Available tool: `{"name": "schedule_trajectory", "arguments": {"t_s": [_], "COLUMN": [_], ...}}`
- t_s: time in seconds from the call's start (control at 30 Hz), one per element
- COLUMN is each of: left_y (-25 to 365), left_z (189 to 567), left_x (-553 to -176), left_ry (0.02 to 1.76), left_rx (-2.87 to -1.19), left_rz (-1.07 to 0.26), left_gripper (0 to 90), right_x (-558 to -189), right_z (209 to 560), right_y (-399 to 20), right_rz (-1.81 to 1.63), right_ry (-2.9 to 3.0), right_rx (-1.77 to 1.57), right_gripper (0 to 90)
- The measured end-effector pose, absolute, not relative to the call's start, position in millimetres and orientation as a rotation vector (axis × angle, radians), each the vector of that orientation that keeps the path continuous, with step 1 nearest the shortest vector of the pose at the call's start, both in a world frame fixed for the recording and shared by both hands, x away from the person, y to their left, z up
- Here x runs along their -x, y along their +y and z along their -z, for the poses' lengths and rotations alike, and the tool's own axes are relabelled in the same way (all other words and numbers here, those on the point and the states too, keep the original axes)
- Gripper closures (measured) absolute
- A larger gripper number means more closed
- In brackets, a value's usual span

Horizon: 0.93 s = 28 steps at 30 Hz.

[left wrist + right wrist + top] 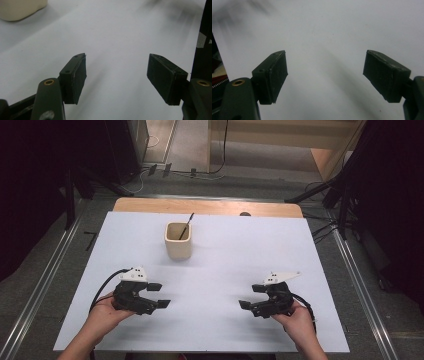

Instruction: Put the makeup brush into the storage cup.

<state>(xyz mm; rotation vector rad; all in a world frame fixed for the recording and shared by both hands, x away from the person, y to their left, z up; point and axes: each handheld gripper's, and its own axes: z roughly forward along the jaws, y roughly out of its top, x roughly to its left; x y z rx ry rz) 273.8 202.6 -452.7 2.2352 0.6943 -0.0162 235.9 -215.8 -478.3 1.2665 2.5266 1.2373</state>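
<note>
Both grippers empty: my left gripper [159, 295] and right gripper [251, 296] rest spread, facing each other. Cream square ceramic cup [178, 240] holding a thin black stick [185, 226] at twelve o'clock, untouched. Reach not begun.

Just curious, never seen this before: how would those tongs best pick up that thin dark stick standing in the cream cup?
Probably by the free top end of the stick, which leans out over the far right rim of the cup. Coming from above, jaws either side of the shaft, looks best: the rest sits inside the cup.
</note>
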Motion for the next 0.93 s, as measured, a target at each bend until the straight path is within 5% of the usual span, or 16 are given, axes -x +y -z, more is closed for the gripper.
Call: {"name": "schedule_trajectory", "arguments": {"t_s": [0.93], "left_y": [206.0], "left_z": [459.3], "left_x": [-279.1], "left_ry": [0.745], "left_rx": [-2.249], "left_rz": [0.019], "left_gripper": [32.3], "right_x": [-236.3], "right_z": [478.8], "right_y": [-217.4], "right_rz": [-1.220], "right_ry": [2.523], "right_rx": [-1.280], "right_gripper": [20.4]}}
